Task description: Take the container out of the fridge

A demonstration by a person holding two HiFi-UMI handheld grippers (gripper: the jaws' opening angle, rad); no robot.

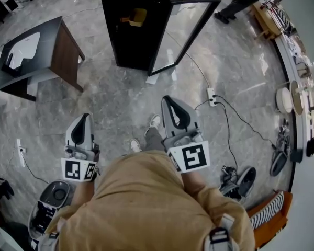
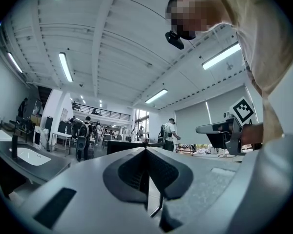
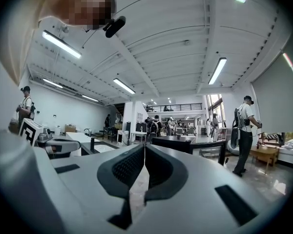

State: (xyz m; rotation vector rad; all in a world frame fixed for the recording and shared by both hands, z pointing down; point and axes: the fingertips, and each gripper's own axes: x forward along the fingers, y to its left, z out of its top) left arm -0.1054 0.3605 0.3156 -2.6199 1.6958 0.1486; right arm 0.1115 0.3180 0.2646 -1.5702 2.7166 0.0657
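A black fridge [image 1: 136,27] stands on the floor ahead with its glass door [image 1: 191,27] swung open to the right. A yellow container [image 1: 137,18] sits inside it, on an upper level. My left gripper [image 1: 85,116] and right gripper [image 1: 167,99] are held level over the floor, well short of the fridge, both pointing towards it. Each is shut with nothing between its pads. The left gripper view shows the left gripper [image 2: 146,149] closed tip to tip. The right gripper view shows the right gripper [image 3: 145,146] the same, with the fridge [image 3: 173,143] low beyond it.
A dark sink cabinet [image 1: 39,54] stands to the left of the fridge. A power strip [image 1: 212,95] with cables lies on the marble floor to the right, and shoes [image 1: 240,179] lie near my right side. A grey machine [image 1: 52,197] sits at lower left. Several people stand far off.
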